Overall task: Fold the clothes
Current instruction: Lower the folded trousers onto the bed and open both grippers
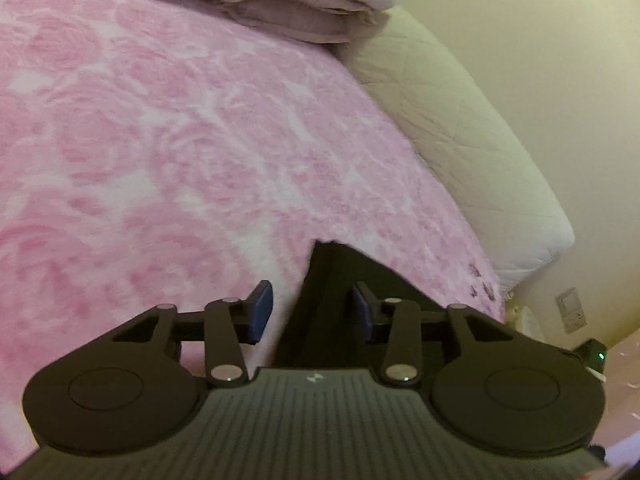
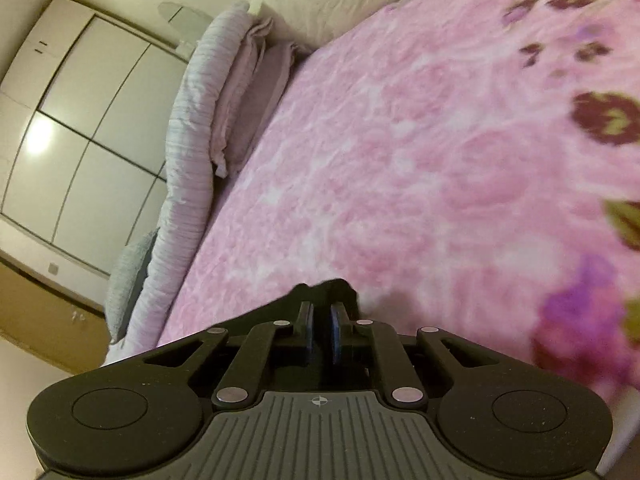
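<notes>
A black garment point(image 1: 340, 276) lies on the pink floral blanket point(image 1: 180, 140). In the left wrist view only a dark corner of it shows, running between and under the fingers. My left gripper point(image 1: 312, 308) is open, its blue pads point(image 1: 262, 308) set apart on either side of that corner. In the right wrist view my right gripper point(image 2: 322, 332) is shut on a bunched edge of the black garment point(image 2: 324, 290), just above the blanket point(image 2: 420, 160). Most of the garment is hidden behind the grippers.
Folded pale bedding point(image 1: 312, 4) is stacked at the head of the bed, also in the right wrist view point(image 2: 208, 120). A cream quilted mattress edge point(image 1: 460, 132) borders the blanket. A white wardrobe point(image 2: 72, 132) stands beyond the bed. A wall socket point(image 1: 572, 310) is low down.
</notes>
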Motion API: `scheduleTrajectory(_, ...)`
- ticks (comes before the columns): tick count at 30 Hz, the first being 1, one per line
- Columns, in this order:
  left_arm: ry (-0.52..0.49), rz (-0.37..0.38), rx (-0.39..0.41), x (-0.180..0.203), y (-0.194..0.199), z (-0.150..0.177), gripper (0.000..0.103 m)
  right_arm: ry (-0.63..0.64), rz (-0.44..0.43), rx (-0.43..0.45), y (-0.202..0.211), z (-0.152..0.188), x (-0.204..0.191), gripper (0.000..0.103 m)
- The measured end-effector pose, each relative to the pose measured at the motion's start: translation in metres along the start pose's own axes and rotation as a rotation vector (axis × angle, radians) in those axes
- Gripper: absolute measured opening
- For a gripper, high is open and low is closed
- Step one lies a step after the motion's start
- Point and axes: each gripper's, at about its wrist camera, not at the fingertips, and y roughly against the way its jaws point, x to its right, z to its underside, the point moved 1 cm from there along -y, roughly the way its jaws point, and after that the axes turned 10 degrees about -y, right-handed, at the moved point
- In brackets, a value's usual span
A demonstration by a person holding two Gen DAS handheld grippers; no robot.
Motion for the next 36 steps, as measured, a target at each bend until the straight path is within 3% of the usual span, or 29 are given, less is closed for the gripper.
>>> scheduleTrajectory(1, -0.019, 0.011, 0.005, 0.001, -0.003, 0.0, 0.003, 0.027, 0.001, 0.006, -0.003, 0.0, -0.002, 0.009)
scheduleTrajectory(4, -0.102, -0.009, 0.056, 0.006, -0.006, 0.001, 0.003, 0.134, 0.003, 0.046, -0.005, 0.002, -0.01, 0.004)
scheduleTrajectory(12, -0.08, -0.056, 0.145, -0.012, -0.009, 0.024, 0.003, 0.318, 0.003, 0.152, -0.023, 0.016, -0.015, 0.003)
scheduleTrajectory(17, -0.078, -0.102, 0.081, -0.015, -0.02, 0.018, 0.005, 0.34, 0.124, 0.049, -0.056, 0.014, -0.008, 0.004)
scheduleTrajectory(21, -0.111, -0.18, 0.093, -0.008, -0.004, 0.005, 0.009, 0.274, 0.136, 0.033, -0.039, 0.006, -0.014, 0.007)
scheduleTrajectory(25, -0.073, -0.216, 0.156, -0.011, 0.042, 0.004, 0.008, 0.293, 0.236, 0.155, 0.005, 0.008, -0.025, 0.01)
scheduleTrajectory(29, -0.122, -0.175, 0.152, 0.006, 0.082, 0.027, 0.008, 0.303, 0.218, 0.224, 0.06, 0.033, -0.037, 0.01)
scheduleTrajectory(33, -0.188, -0.119, 0.127, 0.031, 0.099, 0.069, 0.008, 0.4, 0.139, 0.19, 0.091, 0.096, -0.046, 0.01)
scheduleTrajectory(36, -0.206, -0.141, 0.099, 0.035, 0.091, 0.093, 0.01, 0.538, 0.203, 0.173, 0.087, 0.144, -0.046, 0.01)
